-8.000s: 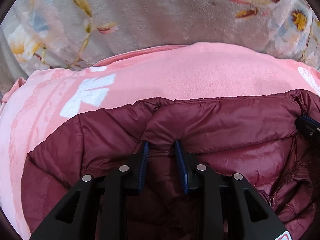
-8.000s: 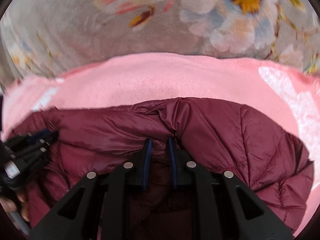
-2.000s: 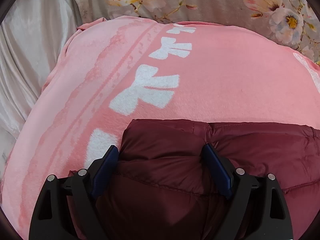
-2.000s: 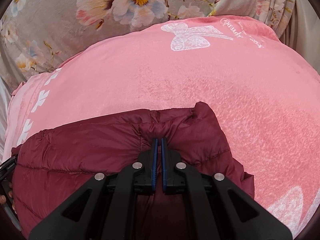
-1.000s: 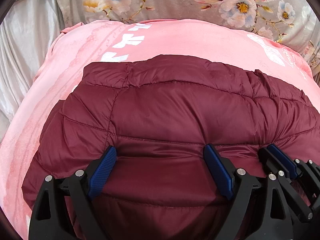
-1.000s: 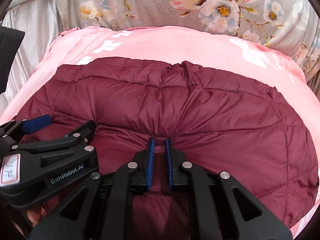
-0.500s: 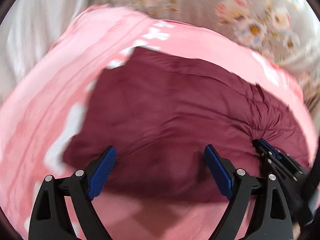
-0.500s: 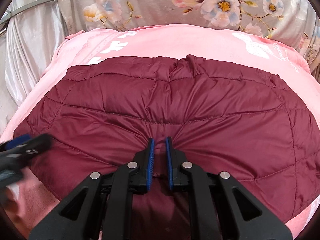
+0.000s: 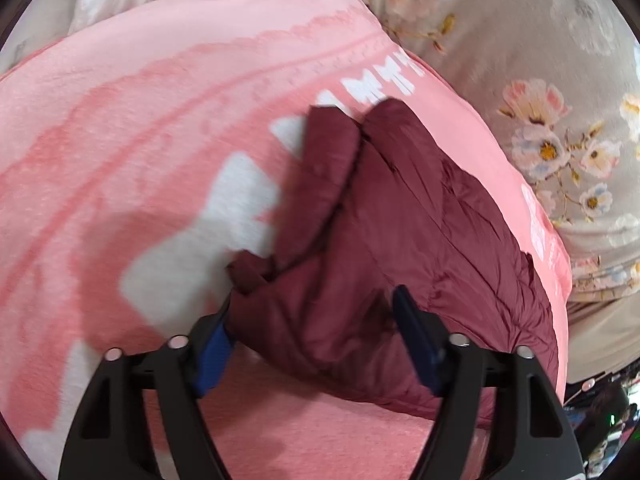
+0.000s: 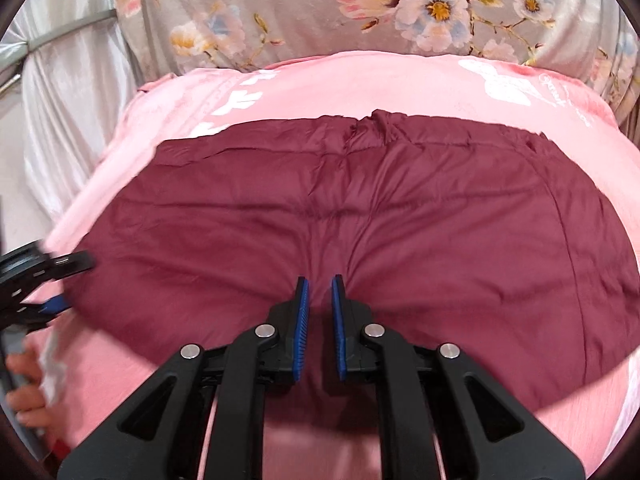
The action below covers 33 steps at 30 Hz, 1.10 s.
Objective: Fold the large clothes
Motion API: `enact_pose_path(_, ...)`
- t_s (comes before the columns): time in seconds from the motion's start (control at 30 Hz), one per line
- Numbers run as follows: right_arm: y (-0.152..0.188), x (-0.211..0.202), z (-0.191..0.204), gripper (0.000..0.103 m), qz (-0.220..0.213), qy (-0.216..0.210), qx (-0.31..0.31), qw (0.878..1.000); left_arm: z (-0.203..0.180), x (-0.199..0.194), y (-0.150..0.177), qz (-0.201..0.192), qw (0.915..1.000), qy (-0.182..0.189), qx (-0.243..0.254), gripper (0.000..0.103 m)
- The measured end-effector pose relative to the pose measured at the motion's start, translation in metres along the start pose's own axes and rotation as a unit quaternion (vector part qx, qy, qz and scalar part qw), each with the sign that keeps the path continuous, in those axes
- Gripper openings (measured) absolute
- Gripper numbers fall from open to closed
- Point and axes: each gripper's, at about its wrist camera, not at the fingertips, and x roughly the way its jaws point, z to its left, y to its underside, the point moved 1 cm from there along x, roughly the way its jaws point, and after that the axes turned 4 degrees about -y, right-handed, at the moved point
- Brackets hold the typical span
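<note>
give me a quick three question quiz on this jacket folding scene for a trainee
1. True or false: the right gripper is pinching a bunch of the maroon puffer jacket.
2. What does the jacket lie on?
A. a bare wooden table
B. a pink blanket
C. a blue tarp
3. Fill in: in the left wrist view, the left gripper has a corner of the jacket between its jaws, which are ____.

Key
1. True: fabric puckers toward its nearly closed pads.
2. B: the pink blanket with white bow prints, in front of a floral cloth.
3. closing: the pads have not yet clamped it.
</note>
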Motion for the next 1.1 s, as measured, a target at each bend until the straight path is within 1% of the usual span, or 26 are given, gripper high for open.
enact_pose_path(0.03, 0.003, -0.003, 0.000, 0.011, 0.003, -0.002, 0.001, 1.000, -0.006, -0.002, 0.001, -0.003, 1.0000, 0.000, 0.009, 0.057)
enact_pose_path(0.07, 0.006, -0.004, -0.001, 0.011, 0.006, -0.006, 0.003, 1.000, -0.009, -0.004, 0.001, -0.006, 0.9999, 0.001, 0.016, 0.046)
enact_pose_path(0.1, 0.008, -0.005, -0.004, 0.010, 0.009, -0.011, 0.006, 1.000, -0.017, -0.010, 0.001, -0.013, 0.9995, 0.002, 0.030, 0.039)
enact_pose_path(0.13, 0.009, -0.004, -0.006, 0.010, 0.012, -0.015, 0.011, 1.000, -0.024, -0.017, 0.002, -0.020, 0.9989, 0.006, 0.043, 0.026)
enact_pose_path(0.17, 0.010, -0.001, -0.009, 0.010, 0.015, -0.022, 0.019, 0.999, -0.033, -0.025, 0.003, -0.026, 0.9980, 0.013, 0.056, 0.020)
enact_pose_path(0.23, 0.010, 0.003, -0.014, 0.010, 0.019, -0.029, 0.029, 0.999, -0.049, -0.043, 0.003, -0.045, 0.9955, 0.024, 0.080, 0.015)
enact_pose_path(0.27, 0.011, 0.004, -0.015, 0.010, 0.020, -0.031, 0.031, 0.999, -0.062, -0.056, 0.004, -0.061, 0.9928, 0.030, 0.099, 0.014)
enact_pose_path(0.33, 0.012, 0.004, -0.015, 0.010, 0.021, -0.036, 0.036, 0.998, -0.084, -0.073, 0.004, -0.079, 0.9881, 0.046, 0.124, 0.014)
enact_pose_path(0.4, 0.012, 0.001, -0.017, 0.010, 0.023, -0.042, 0.044, 0.998, -0.113, -0.089, 0.007, -0.090, 0.9816, 0.067, 0.155, 0.013)
enact_pose_path(0.47, 0.012, -0.007, -0.022, 0.010, 0.023, -0.049, 0.056, 0.997, -0.144, -0.103, 0.013, -0.096, 0.9733, 0.086, 0.190, 0.013)
enact_pose_path(0.53, 0.015, -0.022, -0.031, 0.010, 0.023, -0.060, 0.072, 0.995, -0.171, -0.109, 0.020, -0.097, 0.9656, 0.098, 0.221, 0.013)
enact_pose_path(0.6, 0.018, -0.037, -0.040, 0.010, 0.020, -0.058, 0.080, 0.995, -0.202, -0.112, 0.032, -0.093, 0.9565, 0.108, 0.254, 0.013)
enact_pose_path(0.67, 0.020, -0.054, -0.050, 0.011, 0.012, -0.036, 0.080, 0.996, -0.228, -0.109, 0.046, -0.082, 0.9490, 0.118, 0.281, 0.013)
enact_pose_path(0.7, 0.022, -0.065, -0.057, 0.013, 0.006, -0.014, 0.078, 0.997, -0.245, -0.104, 0.055, -0.074, 0.9442, 0.121, 0.297, 0.013)
enact_pose_path(0.73, 0.023, -0.072, -0.063, 0.013, 0.001, 0.002, 0.078, 0.997, -0.258, -0.098, 0.063, -0.066, 0.9414, 0.121, 0.308, 0.013)
enact_pose_path(0.77, 0.025, -0.082, -0.074, 0.013, -0.003, 0.023, 0.082, 0.996, -0.273, -0.088, 0.074, -0.053, 0.9384, 0.120, 0.320, 0.014)
enact_pose_path(0.8, 0.026, -0.088, -0.081, 0.013, -0.006, 0.034, 0.086, 0.996, -0.284, -0.076, 0.084, -0.037, 0.9356, 0.120, 0.330, 0.014)
enact_pose_path(0.83, 0.026, -0.094, -0.087, 0.013, -0.010, 0.044, 0.091, 0.995, -0.291, -0.066, 0.091, -0.023, 0.9338, 0.118, 0.337, 0.016)
enact_pose_path(0.9, 0.029, -0.105, -0.106, 0.013, -0.016, 0.059, 0.109, 0.992, -0.306, -0.038, 0.113, 0.013, 0.9310, 0.112, 0.347, 0.026)
enact_pose_path(0.93, 0.030, -0.110, -0.115, 0.013, -0.017, 0.065, 0.119, 0.991, -0.311, -0.024, 0.123, 0.029, 0.9298, 0.108, 0.351, 0.034)
enact_pose_path(0.97, 0.032, -0.114, -0.120, 0.013, -0.018, 0.068, 0.124, 0.990, -0.313, -0.014, 0.131, 0.040, 0.9305, 0.104, 0.349, 0.037)
enact_pose_path(1.0, 0.033, -0.120, -0.127, 0.014, -0.021, 0.073, 0.131, 0.989, -0.313, -0.007, 0.139, 0.052, 0.9325, 0.101, 0.343, 0.038)
enact_pose_path(1.03, 0.034, -0.125, -0.131, 0.015, -0.026, 0.074, 0.136, 0.988, -0.311, -0.006, 0.143, 0.061, 0.9332, 0.107, 0.338, 0.041)
enact_pose_path(1.07, 0.035, -0.129, -0.133, 0.017, -0.029, 0.075, 0.138, 0.987, -0.307, -0.010, 0.146, 0.070, 0.9335, 0.124, 0.329, 0.050)
enact_pose_path(1.1, 0.035, -0.136, -0.136, 0.026, -0.037, 0.074, 0.140, 0.987, -0.303, -0.015, 0.146, 0.071, 0.9340, 0.137, 0.322, 0.055)
